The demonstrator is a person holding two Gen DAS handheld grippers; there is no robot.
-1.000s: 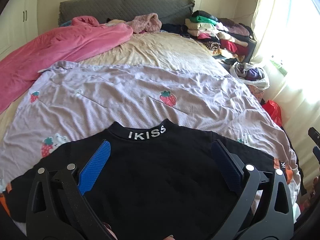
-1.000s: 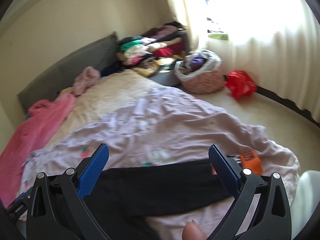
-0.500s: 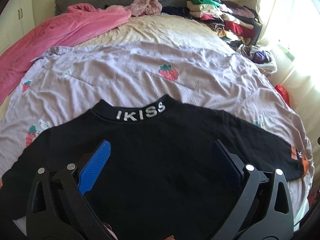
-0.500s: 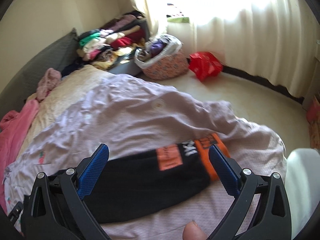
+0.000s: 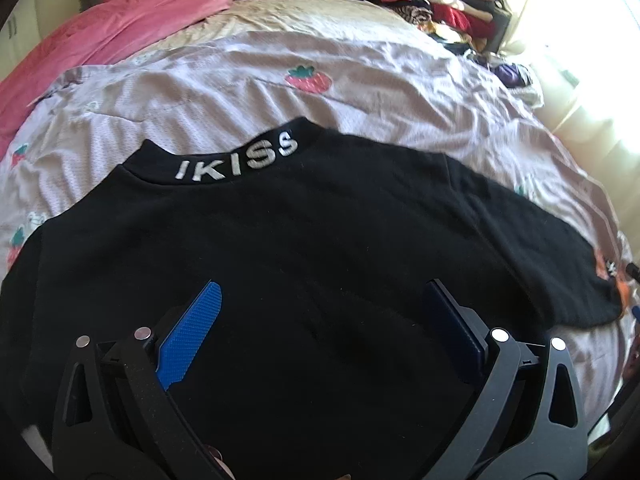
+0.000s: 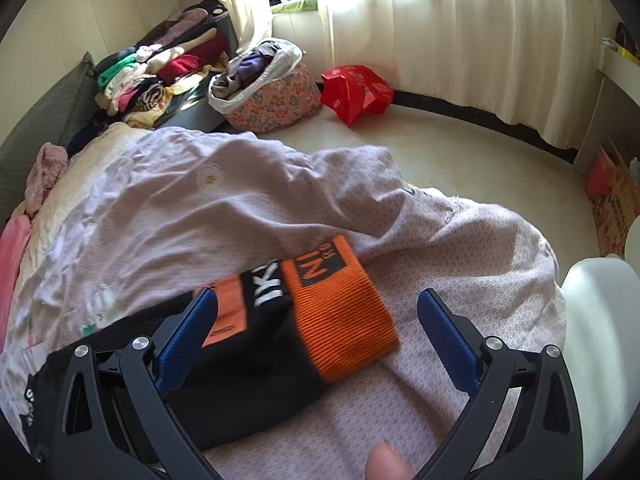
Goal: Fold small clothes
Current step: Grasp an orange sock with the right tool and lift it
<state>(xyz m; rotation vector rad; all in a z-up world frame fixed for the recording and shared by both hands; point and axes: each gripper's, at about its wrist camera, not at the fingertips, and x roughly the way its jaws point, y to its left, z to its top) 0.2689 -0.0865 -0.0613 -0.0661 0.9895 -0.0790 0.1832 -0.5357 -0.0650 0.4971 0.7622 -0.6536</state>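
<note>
Because the black top [image 5: 320, 264] lies spread flat on the lilac strawberry sheet [image 5: 360, 92], collar pointing away from you, you can work each side freely. Your left gripper [image 5: 320, 320] hovers above the top's body, jaws wide apart and empty. Your right gripper [image 6: 318, 320], equally spread, straddles the top's orange cuff [image 6: 340, 308], angled down as if to pinch it for a sleeve fold.

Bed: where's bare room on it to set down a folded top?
Free: the lilac sheet between the black top's collar and the pink blanket, and beyond the orange cuff near the bed's edge. Crowded: the clothes pile at the far corner.
</note>
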